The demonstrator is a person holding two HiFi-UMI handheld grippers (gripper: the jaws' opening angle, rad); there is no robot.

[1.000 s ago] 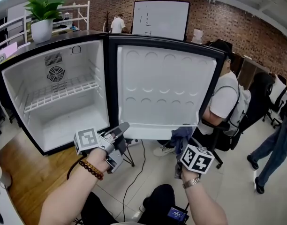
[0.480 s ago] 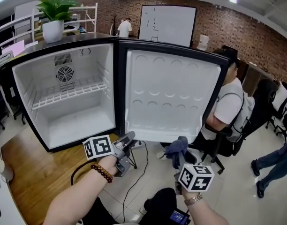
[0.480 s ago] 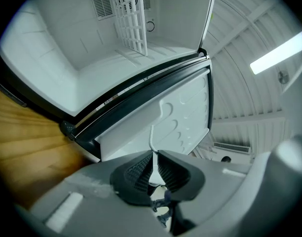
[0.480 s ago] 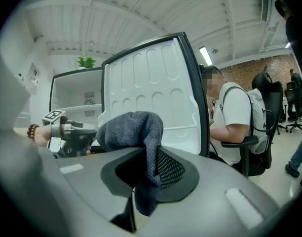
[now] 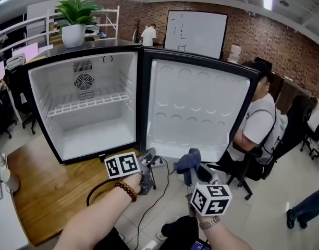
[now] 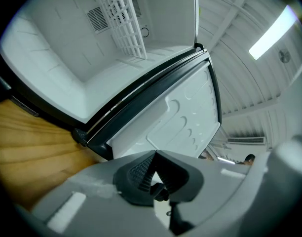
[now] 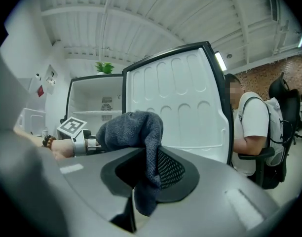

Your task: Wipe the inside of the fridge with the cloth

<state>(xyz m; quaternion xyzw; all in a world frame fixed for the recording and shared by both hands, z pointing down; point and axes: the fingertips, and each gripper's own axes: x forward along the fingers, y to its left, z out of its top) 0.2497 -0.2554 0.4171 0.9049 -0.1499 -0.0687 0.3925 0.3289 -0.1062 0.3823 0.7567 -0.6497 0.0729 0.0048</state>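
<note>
The small fridge (image 5: 81,134) stands open on a wooden platform, white inside, with its door (image 5: 196,108) swung wide to the right. A dark blue-grey cloth (image 5: 186,162) bunches over the tips of my right gripper (image 5: 197,172), which is shut on it below the door's lower edge. The cloth (image 7: 133,130) drapes down between the jaws of the right gripper (image 7: 148,169). My left gripper (image 5: 150,153) hovers low in front of the fridge's hinge side. The left gripper (image 6: 156,174) has just been closing; its jaws are shut with nothing between them.
A wire shelf (image 5: 86,102) crosses the fridge cavity. A potted plant (image 5: 76,20) sits on top. A person (image 5: 258,124) sits on an office chair just right of the door. A black cable (image 5: 149,202) trails over the floor beside the wooden platform (image 5: 39,191).
My right gripper has carried the cloth leftward, closer to the fridge opening. The left gripper has sunk a little and rolled. The head view has swung left.
</note>
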